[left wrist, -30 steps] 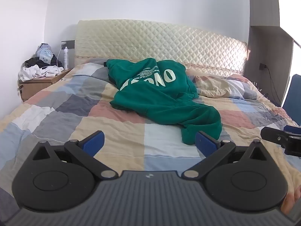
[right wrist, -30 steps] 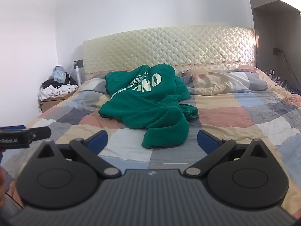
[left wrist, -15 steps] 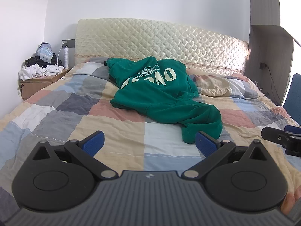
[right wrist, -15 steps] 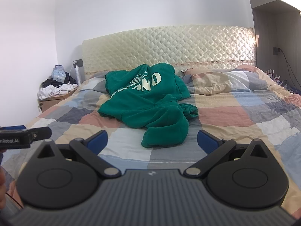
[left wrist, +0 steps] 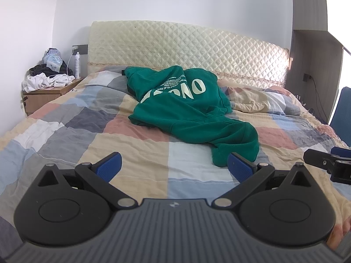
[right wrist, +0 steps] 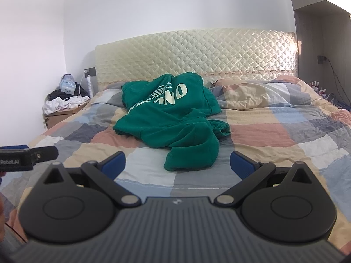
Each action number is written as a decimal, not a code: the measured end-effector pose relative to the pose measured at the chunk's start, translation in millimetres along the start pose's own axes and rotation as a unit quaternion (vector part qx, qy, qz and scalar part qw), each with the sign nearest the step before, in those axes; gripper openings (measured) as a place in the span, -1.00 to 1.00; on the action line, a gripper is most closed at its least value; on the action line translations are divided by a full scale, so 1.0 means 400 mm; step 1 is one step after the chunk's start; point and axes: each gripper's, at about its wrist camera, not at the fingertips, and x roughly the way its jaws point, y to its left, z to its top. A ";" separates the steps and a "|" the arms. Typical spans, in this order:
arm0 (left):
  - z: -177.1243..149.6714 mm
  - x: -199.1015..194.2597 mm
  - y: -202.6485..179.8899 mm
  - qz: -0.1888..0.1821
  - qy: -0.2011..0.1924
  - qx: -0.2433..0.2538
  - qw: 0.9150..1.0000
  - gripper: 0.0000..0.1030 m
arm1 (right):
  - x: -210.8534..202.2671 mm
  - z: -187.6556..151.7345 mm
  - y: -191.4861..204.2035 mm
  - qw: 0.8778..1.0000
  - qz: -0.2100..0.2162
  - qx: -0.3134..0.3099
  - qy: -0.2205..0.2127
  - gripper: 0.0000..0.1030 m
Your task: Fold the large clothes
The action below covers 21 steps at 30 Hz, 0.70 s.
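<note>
Green fleece hooded sweatshirt with cream lettering (left wrist: pixel 186 109) lies crumpled mid-bed on the checked quilt (left wrist: pixel 131 151), below the quilted headboard (left wrist: pixel 186 50). Judged soft, bulky, limp; best taken at hem or shoulder seams. Left hand-held gripper (left wrist: pixel 173 164) and right hand-held gripper (right wrist: pixel 177 163): both spread, empty.

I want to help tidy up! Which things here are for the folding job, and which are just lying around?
For the job:
- green sweatshirt, crumpled on the bed
- left gripper, open
- right gripper, open

Just lying about:
- clothes pile on the nightstand
- spray bottle
- blue chair
</note>
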 end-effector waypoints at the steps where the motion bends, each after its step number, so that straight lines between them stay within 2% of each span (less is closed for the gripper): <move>1: 0.000 0.000 -0.002 0.000 0.000 0.001 1.000 1.00 | 0.000 0.001 -0.001 1.000 0.001 0.001 0.000 1.00; 21: 0.002 -0.001 -0.001 0.001 0.001 -0.001 1.000 1.00 | 0.004 -0.006 0.000 1.000 -0.001 0.002 0.001 1.00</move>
